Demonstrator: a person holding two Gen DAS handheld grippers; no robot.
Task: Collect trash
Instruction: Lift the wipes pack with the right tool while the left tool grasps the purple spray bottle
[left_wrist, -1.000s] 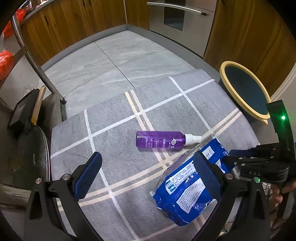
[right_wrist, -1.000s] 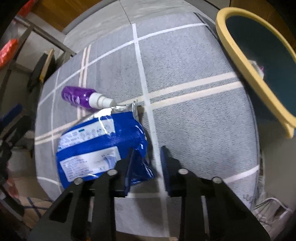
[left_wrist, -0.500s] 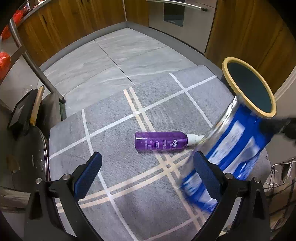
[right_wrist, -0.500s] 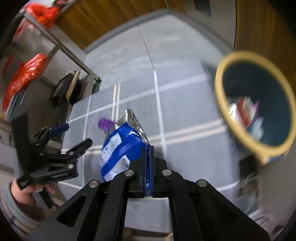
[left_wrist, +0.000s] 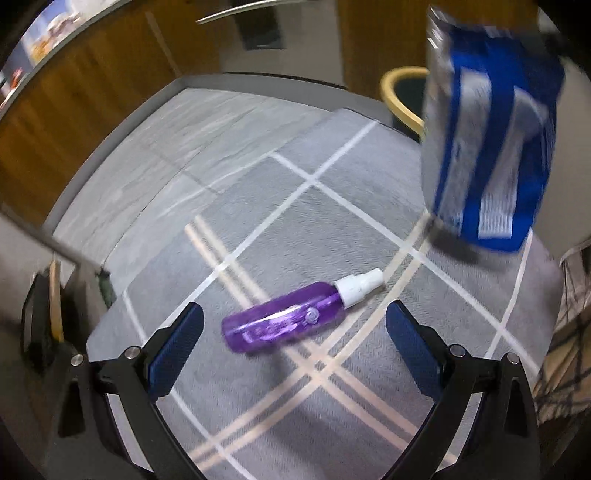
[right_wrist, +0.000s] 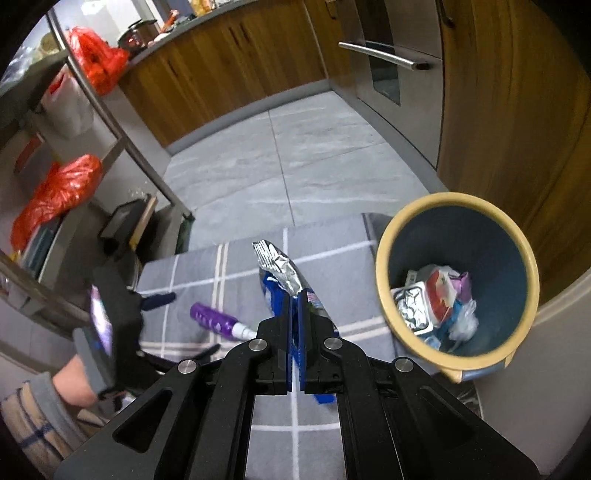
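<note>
My right gripper (right_wrist: 294, 301) is shut on a blue and silver foil bag (right_wrist: 282, 271), lifted above the grey checked tablecloth (right_wrist: 332, 266). The same bag (left_wrist: 491, 147) hangs in the air at the upper right of the left wrist view. A purple spray bottle (left_wrist: 288, 321) with a white nozzle lies on the cloth, between and just ahead of the fingers of my open left gripper (left_wrist: 293, 328). From the right wrist, the bottle (right_wrist: 216, 319) shows left of the bag. A yellow-rimmed bin (right_wrist: 458, 288) with several wrappers inside stands to the right of the table.
Wooden cabinets (right_wrist: 229, 74) and a steel oven door (right_wrist: 391, 66) line the far side of a grey tiled floor (right_wrist: 295, 155). Red plastic bags (right_wrist: 55, 195) sit on a metal rack at the left. A person's hand and sleeve (right_wrist: 55, 391) hold the left gripper.
The right gripper closed on the blue bag and lifted it off the cloth toward the bin. The left gripper moved in and rolled, so the purple bottle now lies between its fingers.
</note>
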